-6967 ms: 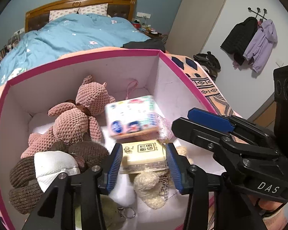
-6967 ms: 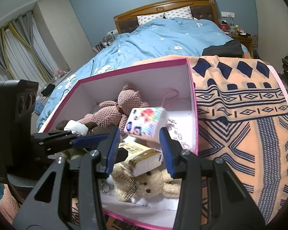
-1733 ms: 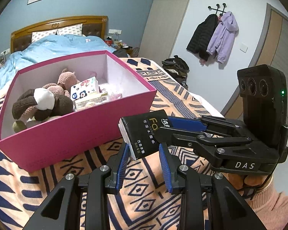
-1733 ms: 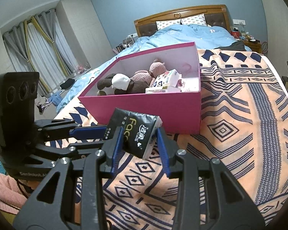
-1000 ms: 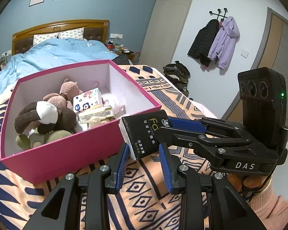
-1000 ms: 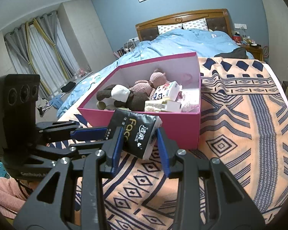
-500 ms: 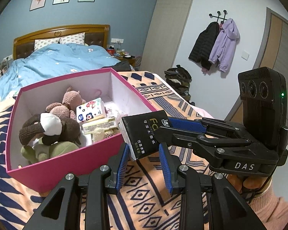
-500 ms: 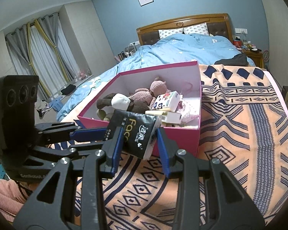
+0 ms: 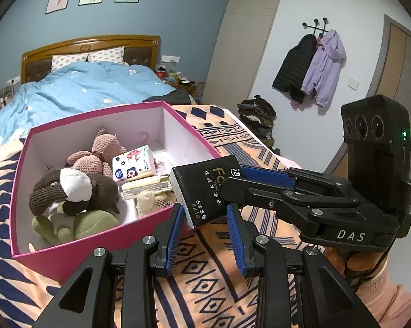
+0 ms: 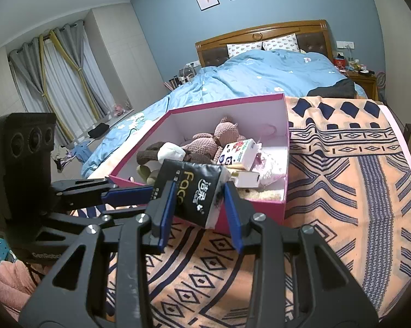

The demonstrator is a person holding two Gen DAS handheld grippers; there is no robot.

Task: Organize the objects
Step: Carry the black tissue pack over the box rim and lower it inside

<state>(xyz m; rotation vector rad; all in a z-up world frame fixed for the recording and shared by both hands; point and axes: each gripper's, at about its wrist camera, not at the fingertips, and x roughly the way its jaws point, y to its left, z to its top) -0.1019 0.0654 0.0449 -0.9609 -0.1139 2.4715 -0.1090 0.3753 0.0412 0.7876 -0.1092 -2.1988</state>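
Observation:
A black tissue pack (image 9: pixel 202 191) (image 10: pixel 191 191) is held in the air near the front corner of the pink box (image 9: pixel 77 248) (image 10: pixel 254 214). My right gripper (image 10: pixel 200 216) is shut on it; it also shows in the left wrist view (image 9: pixel 232 176). My left gripper (image 9: pixel 205 229) has its jaws either side of the pack's lower end; contact is unclear. The box holds plush toys (image 9: pixel 96 158), a flowered tissue pack (image 9: pixel 133 164) and a yellow pack (image 9: pixel 145 187).
The box sits on an orange and navy patterned blanket (image 10: pixel 342 191) at the foot of a bed with a blue duvet (image 9: pixel 77 90). Coats (image 9: pixel 312 68) hang on the right wall. Curtains (image 10: pixel 58 82) are at the left.
Both grippers have risen with the black pack and moved toward the box. More of the box's inside shows now. The grip on the pack is unchanged.

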